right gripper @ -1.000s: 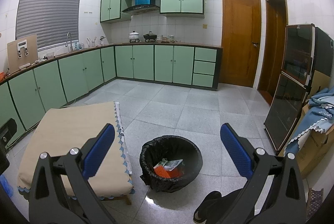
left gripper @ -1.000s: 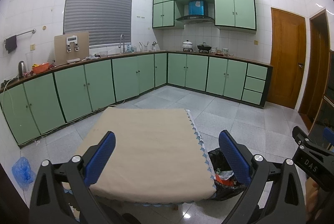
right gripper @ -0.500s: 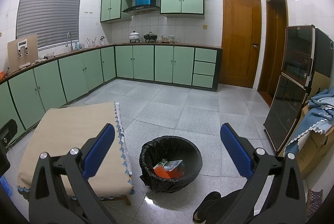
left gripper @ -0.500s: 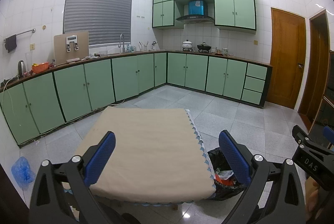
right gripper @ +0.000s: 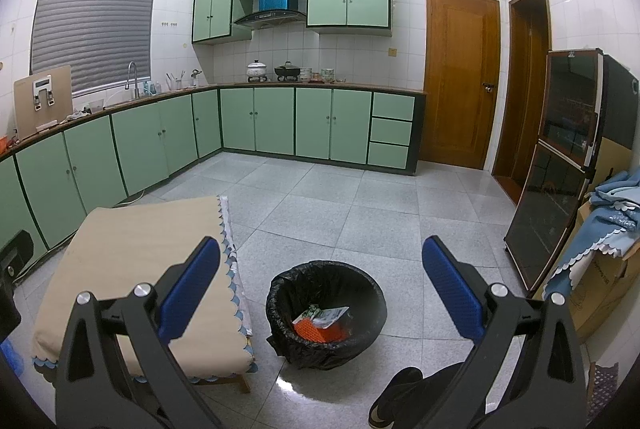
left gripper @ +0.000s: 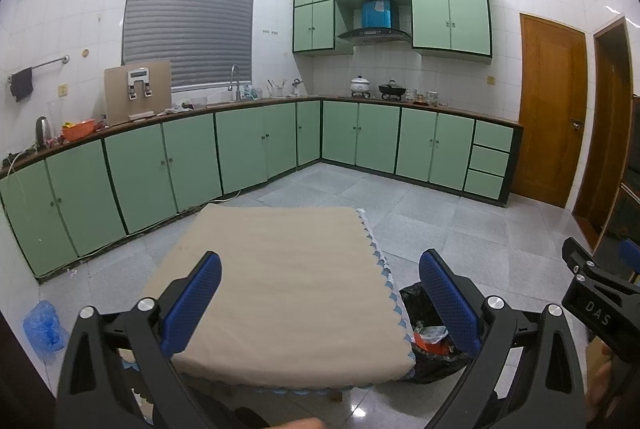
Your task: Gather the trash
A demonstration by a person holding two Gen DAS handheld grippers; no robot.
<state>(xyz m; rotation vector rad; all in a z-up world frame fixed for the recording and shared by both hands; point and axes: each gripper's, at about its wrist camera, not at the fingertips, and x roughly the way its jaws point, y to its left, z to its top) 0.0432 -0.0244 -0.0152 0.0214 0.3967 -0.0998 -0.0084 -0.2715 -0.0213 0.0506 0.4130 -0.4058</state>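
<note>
Kitchen scene, both wrist views. The left hand-held gripper hangs over the cloth-covered desk with its blue pads spread wide and nothing between them; the right hand-held gripper is likewise spread wide and empty, aimed down at the trash bin. The bin, lined with a black bag, stands on the tiled floor just beside the desk's right edge. Inside it lies the collected trash: one orange packet and one pale crumpled wrapper on top, any further pieces hidden below. The desk top shows no loose item in either view. Judged step: collection appears complete or nearly so, both tools being empty and the desk bare. The next move, if any, calls for scanning the floor for leftovers; a blue plastic bag lies on the floor left of the desk, and whether it counts as trash cannot be told. Count: two grippers, one desk, one bin, two visible trash pieces, one blue bag
</note>
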